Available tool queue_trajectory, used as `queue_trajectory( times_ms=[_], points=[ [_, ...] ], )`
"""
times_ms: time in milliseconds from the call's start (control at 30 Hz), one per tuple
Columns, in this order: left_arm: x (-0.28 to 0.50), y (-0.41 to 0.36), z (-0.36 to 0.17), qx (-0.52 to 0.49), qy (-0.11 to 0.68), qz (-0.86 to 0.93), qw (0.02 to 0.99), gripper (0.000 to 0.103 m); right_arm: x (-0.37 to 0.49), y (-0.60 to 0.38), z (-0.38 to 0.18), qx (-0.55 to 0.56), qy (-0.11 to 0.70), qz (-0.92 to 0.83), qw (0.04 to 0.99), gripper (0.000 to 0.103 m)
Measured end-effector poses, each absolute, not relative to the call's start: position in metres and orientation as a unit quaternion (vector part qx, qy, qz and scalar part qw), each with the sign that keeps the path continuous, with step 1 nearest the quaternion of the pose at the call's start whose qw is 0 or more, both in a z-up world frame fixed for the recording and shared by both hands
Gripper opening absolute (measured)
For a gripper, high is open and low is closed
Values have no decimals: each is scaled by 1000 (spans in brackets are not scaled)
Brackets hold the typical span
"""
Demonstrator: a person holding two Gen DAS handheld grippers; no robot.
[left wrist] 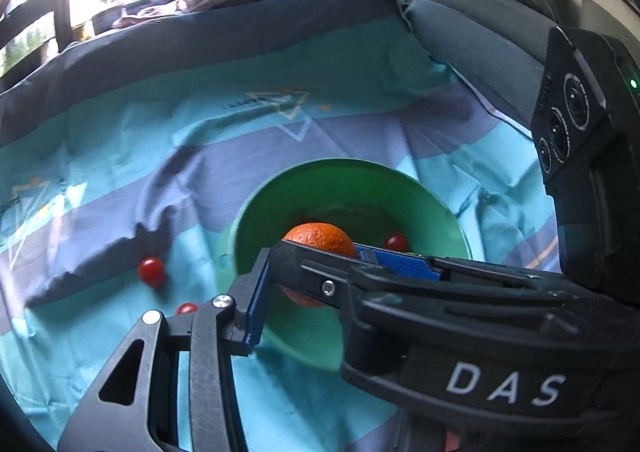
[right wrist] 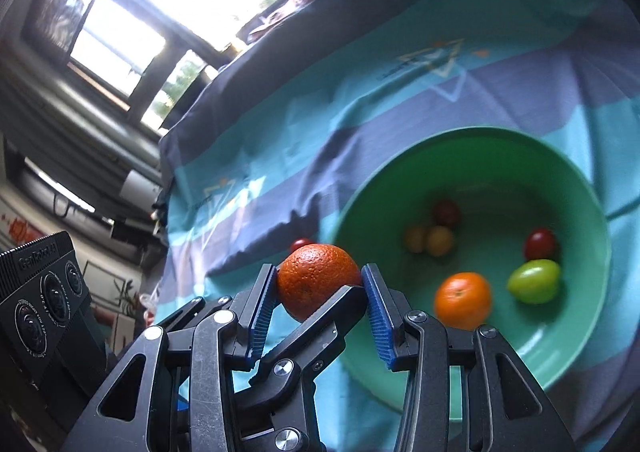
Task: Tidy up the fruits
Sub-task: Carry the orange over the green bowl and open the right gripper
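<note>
Two views look along handheld tongs toward a bed or sofa covered with a wrinkled cloth striped in teal, light blue and purple (left wrist: 160,172).

In the right wrist view, the right gripper (right wrist: 320,277) pinches a round, dimpled, deep-orange citrus fruit (right wrist: 316,276). Its two ribbed blue pads (right wrist: 264,304) press on the fruit's left and right sides. A black finger of the other tool crosses slantwise just below and in front of the fruit. The fruit is lifted off the cloth and sits in front of the left rim of a wide, shallow green plastic bowl (right wrist: 500,176).

Inside the bowl lie:
- a smaller smooth bright-orange mandarin (right wrist: 462,300)
- a glossy green oval fruit (right wrist: 534,281) just to its right
- a red cherry tomato (right wrist: 540,245)
- a darker red one (right wrist: 446,212)
- two small yellowish round fruits (right wrist: 428,239) that touch each other

In the left wrist view, the right tool's black body lies across the left gripper (left wrist: 296,298). Only one of the left gripper's blue pads shows, just beside the same fruit, so I cannot tell whether it grips. Two loose red cherry tomatoes (left wrist: 151,271) rest on the cloth left of the bowl. A grey cushion (left wrist: 480,32) sits beyond the cloth on the right.
</note>
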State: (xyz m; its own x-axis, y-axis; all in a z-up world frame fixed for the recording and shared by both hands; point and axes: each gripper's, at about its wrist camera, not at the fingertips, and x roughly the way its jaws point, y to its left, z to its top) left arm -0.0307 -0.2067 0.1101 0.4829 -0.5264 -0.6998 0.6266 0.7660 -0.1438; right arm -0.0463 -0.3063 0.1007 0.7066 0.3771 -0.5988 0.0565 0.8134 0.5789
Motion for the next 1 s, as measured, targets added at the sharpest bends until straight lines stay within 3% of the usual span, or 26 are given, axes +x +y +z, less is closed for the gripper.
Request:
queue_trajectory(
  times_ms=[600, 1000],
  points=[
    [-6, -248, 77, 65, 442, -383, 808, 42, -45, -353, 70, 336, 409, 13, 848, 47],
    [12, -175, 100, -7, 458, -330, 825, 54, -54, -341, 92, 278, 369, -40, 886, 47]
  ],
)
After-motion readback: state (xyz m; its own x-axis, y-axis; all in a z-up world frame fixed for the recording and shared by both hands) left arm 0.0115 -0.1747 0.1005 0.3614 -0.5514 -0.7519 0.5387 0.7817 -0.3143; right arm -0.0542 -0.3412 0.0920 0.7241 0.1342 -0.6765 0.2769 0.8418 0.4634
